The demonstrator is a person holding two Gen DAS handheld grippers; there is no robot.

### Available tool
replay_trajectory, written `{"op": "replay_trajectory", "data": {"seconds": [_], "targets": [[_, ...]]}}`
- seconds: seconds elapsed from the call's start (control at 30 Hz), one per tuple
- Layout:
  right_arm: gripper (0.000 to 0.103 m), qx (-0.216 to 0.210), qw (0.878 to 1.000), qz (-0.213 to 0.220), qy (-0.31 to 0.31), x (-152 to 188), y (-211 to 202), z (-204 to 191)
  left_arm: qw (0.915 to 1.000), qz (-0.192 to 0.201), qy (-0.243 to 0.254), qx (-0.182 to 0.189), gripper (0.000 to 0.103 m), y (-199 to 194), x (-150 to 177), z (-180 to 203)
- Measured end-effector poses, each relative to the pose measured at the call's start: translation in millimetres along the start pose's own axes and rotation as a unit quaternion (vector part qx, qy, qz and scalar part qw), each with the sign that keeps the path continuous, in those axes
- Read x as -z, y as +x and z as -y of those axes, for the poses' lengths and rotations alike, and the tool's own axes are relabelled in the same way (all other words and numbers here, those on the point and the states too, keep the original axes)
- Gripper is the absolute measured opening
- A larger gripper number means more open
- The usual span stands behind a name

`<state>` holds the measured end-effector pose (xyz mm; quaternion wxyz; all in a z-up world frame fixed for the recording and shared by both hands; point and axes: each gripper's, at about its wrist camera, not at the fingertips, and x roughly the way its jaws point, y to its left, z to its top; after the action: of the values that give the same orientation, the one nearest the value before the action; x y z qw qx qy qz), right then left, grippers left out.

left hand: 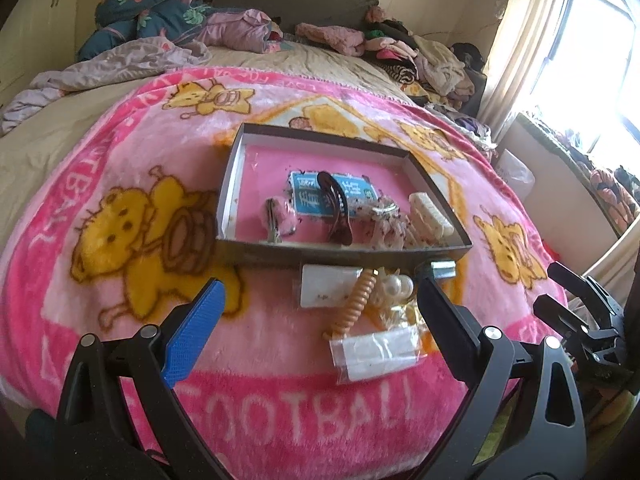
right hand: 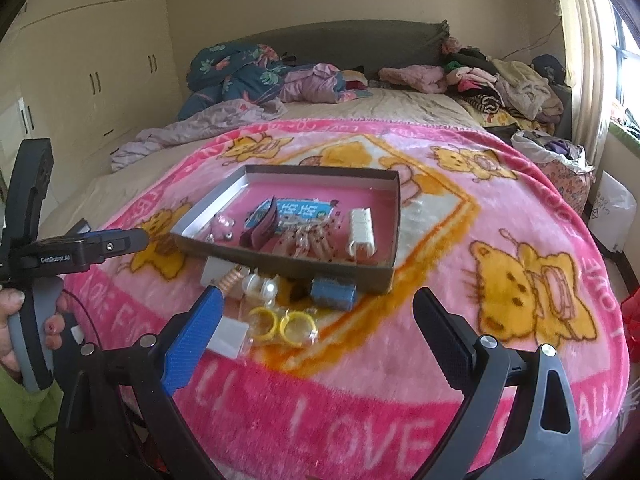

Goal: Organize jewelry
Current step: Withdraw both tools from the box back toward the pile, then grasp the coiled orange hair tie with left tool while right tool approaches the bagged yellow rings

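Observation:
A shallow grey box [left hand: 240,160] [right hand: 394,216] with a pink floor sits on the pink blanket. Inside lie a dark hair clip [left hand: 336,212], a pink fluffy clip [left hand: 282,218], a blue card [right hand: 306,210] and a white comb clip [left hand: 432,214] [right hand: 362,232]. In front of the box lie an orange spiral hair tie [left hand: 356,304], pearl pieces [left hand: 394,286] [right hand: 262,284], yellow rings [right hand: 284,324], a blue clip [right hand: 334,294] and white packets [left hand: 376,354]. My left gripper [left hand: 320,316] is open just before this pile. My right gripper [right hand: 320,328] is open above the rings.
The pink cartoon blanket [left hand: 120,208] covers the bed's near end. Heaped clothes [left hand: 168,12] and bedding lie at the headboard. A window with curtain [left hand: 580,40] is at right, wardrobes [right hand: 92,60] at left. A hand [right hand: 28,328] holds the left gripper's handle.

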<state>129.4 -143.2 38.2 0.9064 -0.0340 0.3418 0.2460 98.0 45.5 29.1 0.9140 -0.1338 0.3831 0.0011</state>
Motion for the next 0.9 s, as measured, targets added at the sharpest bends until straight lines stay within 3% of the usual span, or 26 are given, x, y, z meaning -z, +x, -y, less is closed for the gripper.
{"op": "replay_trajectory", "data": {"seconds": [0.53,0.9], "targets": [[0.095,-0.015,0.999,-0.035,-0.006,24,12,-9,0.9993,-0.032,0.015,-0.009,0.09,11,25,-3],[0.095,-0.018,0.998,-0.063,0.0,38,37,-5,0.997,-0.065,0.04,-0.016,0.089,45,30,5]]}}
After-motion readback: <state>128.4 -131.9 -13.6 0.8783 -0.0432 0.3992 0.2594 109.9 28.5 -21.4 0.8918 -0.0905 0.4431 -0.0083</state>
